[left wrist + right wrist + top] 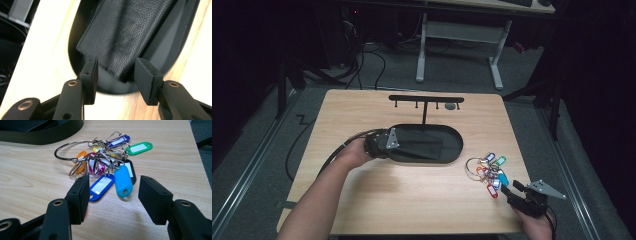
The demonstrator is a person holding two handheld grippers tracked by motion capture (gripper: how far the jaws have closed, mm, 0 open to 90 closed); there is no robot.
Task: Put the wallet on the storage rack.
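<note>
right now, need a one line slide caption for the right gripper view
Right gripper open just short of a bunch of coloured key tags on the wooden table.

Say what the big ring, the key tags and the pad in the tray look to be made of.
Ring: likely polished steel; thin, silvery, bright glints.
Tags: probably glossy plastic; solid blue, green, orange, with white label windows.
Pad: looks like black leather or an imitation; matte pebbled grain.
Tray: smooth black, plastic or coated metal; cannot tell which.
</note>
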